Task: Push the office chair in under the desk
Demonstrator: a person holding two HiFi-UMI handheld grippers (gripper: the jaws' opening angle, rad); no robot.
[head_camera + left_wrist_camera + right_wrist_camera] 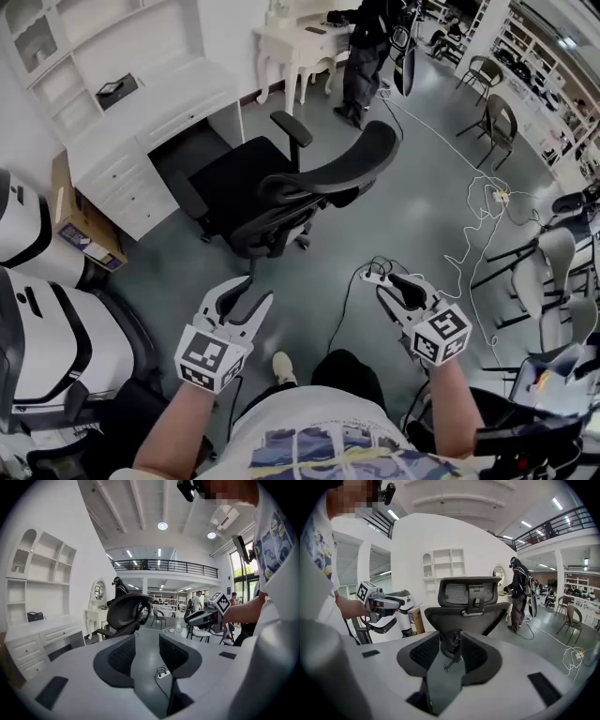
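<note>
Both grippers part-open and empty; office chair not yet under the counter.
Head view: left gripper [246, 295] and right gripper [394, 284] are held low over the grey floor [394, 178], level with each other and clear of the office chair [281, 183]. Each gripper's own view shows its jaws apart with nothing between the pads. The left gripper view alone shows a white power strip [162, 673] on the floor through the gap, with the chair off to the left, seen side-on. The right gripper view alone shows the chair's backrest and headrest square ahead. Only the head view shows the seat facing the dark kneehole of the white counter [178, 89], just outside it, backrest toward the grippers. Far side: a person [364, 52] in dark clothes stands by a small white table [286, 42].
</note>
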